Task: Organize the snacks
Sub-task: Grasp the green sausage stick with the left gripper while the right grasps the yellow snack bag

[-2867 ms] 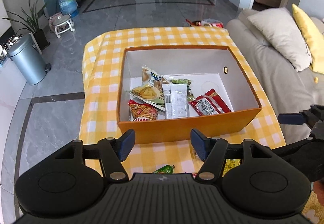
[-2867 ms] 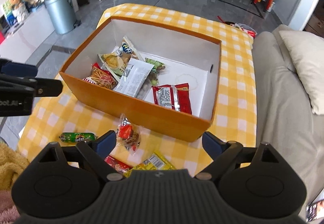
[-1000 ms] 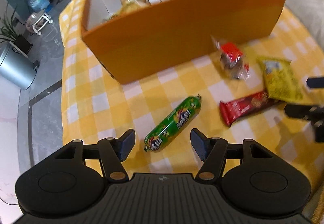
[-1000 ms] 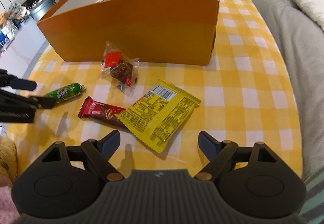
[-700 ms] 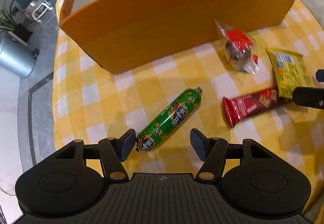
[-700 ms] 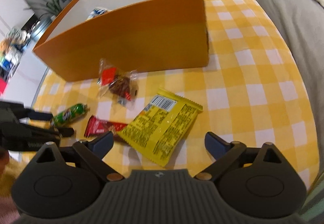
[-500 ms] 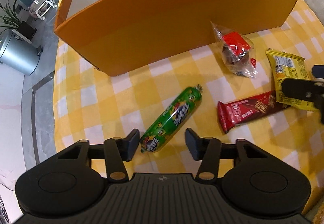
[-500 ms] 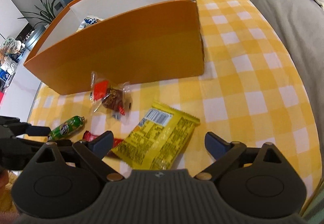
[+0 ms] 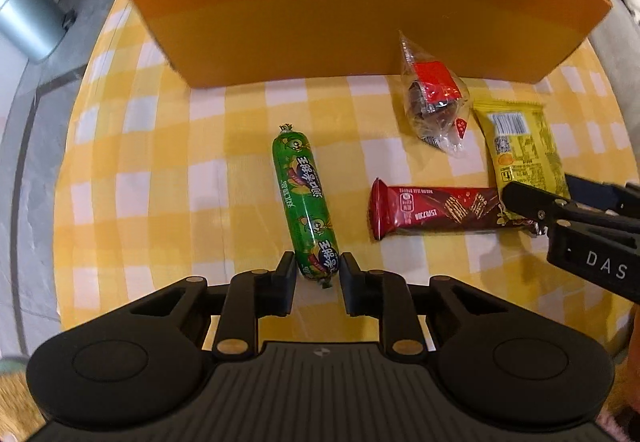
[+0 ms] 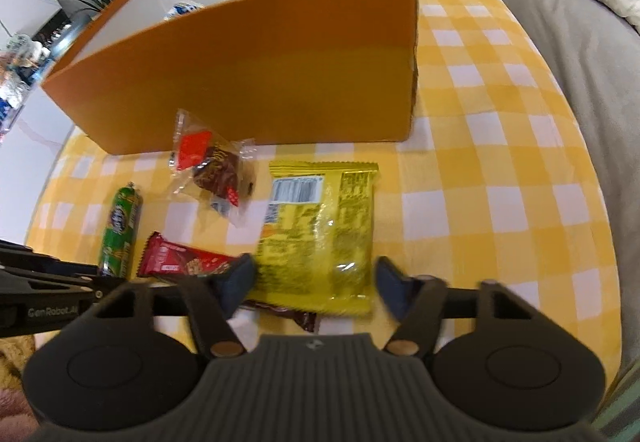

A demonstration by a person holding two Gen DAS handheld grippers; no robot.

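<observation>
Since half a second ago the green sausage (image 9: 306,202) has swung from a slant to point straight away from the left gripper (image 9: 317,274), and both pairs of jaws have narrowed. Four snacks lie on the checked tablecloth (image 9: 160,162) before one orange box (image 9: 360,14): the sausage, a red wafer bar (image 9: 432,210), a clear bag with a red label (image 9: 434,102) and a yellow packet (image 10: 320,226). The left gripper's jaws are closing, pads touching the sausage's near end. The right gripper (image 10: 314,282) is closing half-wide around the yellow packet, not yet pressing. Its side reads "DAS"; the left's reads "GenRobot".
</observation>
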